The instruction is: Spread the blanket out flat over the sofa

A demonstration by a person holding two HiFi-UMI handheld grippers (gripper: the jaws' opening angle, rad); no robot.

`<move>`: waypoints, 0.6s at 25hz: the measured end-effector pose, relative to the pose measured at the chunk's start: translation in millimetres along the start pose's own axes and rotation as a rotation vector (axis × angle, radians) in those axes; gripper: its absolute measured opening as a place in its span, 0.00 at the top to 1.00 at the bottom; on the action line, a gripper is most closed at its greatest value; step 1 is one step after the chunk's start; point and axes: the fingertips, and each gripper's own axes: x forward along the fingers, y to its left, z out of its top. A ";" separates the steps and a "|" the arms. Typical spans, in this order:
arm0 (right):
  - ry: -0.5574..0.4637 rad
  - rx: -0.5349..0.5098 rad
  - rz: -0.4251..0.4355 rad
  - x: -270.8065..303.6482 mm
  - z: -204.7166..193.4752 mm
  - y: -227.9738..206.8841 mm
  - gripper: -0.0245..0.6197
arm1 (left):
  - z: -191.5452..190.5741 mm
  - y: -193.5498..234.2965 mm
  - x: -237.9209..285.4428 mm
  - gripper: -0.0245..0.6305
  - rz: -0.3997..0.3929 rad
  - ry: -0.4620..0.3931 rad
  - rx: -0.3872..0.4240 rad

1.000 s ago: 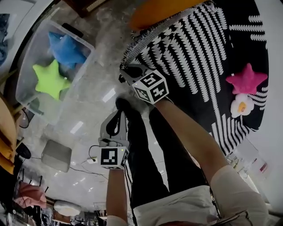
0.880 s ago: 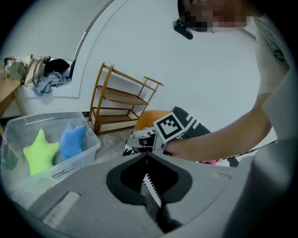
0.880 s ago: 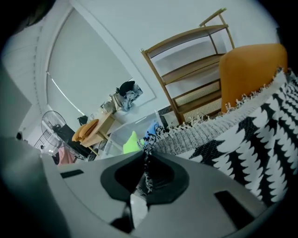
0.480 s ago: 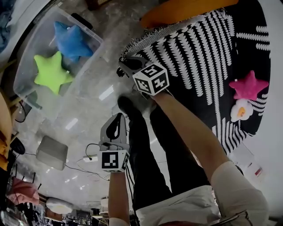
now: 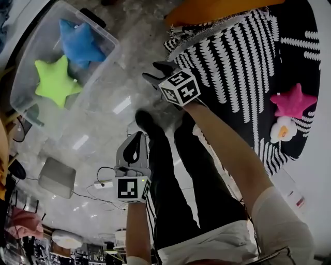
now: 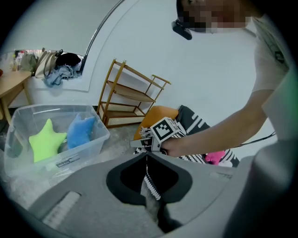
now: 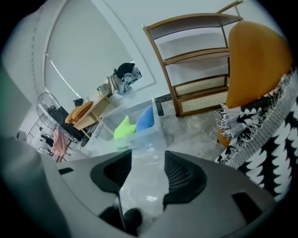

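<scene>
The black-and-white patterned blanket lies draped over the orange sofa, covering most of it, with its fringed corner ruffled at the sofa's front edge. The right gripper hangs just off that edge. Its jaws have just been opening and now stand apart with nothing between them, only the floor showing through. The left gripper is well away from the sofa, over the grey floor, with its jaws pressed together and no cloth visibly caught in them.

The main risk, as I judge it, is that the freed corner is bunched and close to the sofa's edge, so its own weight could drag it down and undo the spread. A pink star-shaped plush toy and a white plush toy sit on the blanket toward the sofa's far side. A firm tug to flatten the corner could tip them off, or they could pin the cloth so that it wrinkles. Pulling with one gripper alone would likely skew the blanket.
</scene>
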 end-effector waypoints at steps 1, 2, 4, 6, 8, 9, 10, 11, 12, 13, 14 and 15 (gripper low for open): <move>0.011 -0.006 -0.015 -2.5 -6.7 -7.6 0.64 | -2.0 -2.3 1.9 0.93 -0.005 0.002 0.001; 0.023 -0.011 -0.034 -5.6 -13.7 -16.7 0.64 | -4.1 -4.6 3.6 0.93 -0.009 0.005 0.002; 0.043 -0.013 -0.079 -13.5 -26.6 -38.5 0.64 | -7.8 -8.3 6.4 0.93 -0.014 0.011 0.004; 0.057 -0.002 -0.122 -23.2 -37.0 -62.4 0.64 | -10.9 -11.1 8.8 0.93 -0.015 0.015 0.005; 0.073 0.003 -0.155 -34.5 -45.1 -84.2 0.64 | -13.9 -14.8 12.0 0.93 -0.019 0.017 0.004; 0.080 0.001 -0.169 -40.3 -48.1 -93.7 0.64 | -15.2 -17.0 13.9 0.93 -0.022 0.017 0.003; 0.085 0.007 -0.184 -45.9 -50.4 -102.8 0.64 | -16.1 -19.3 15.8 0.93 -0.024 0.019 0.002; 0.082 0.029 -0.201 -51.0 -51.6 -112.4 0.64 | -16.3 -21.6 17.8 0.93 -0.026 0.019 0.002; 0.070 0.075 -0.220 -56.0 -51.4 -123.1 0.64 | -15.9 -24.1 20.2 0.93 -0.028 0.017 0.004; 0.046 0.142 -0.241 -61.1 -49.5 -134.9 0.64 | -14.8 -26.9 22.9 0.93 -0.031 0.015 0.007; 0.015 0.218 -0.265 -66.3 -46.2 -147.1 0.64 | -13.4 -30.0 25.7 0.93 -0.036 0.012 0.010; -0.019 0.288 -0.289 -71.4 -42.3 -158.3 0.64 | -12.0 -33.5 28.0 0.93 -0.040 0.010 0.013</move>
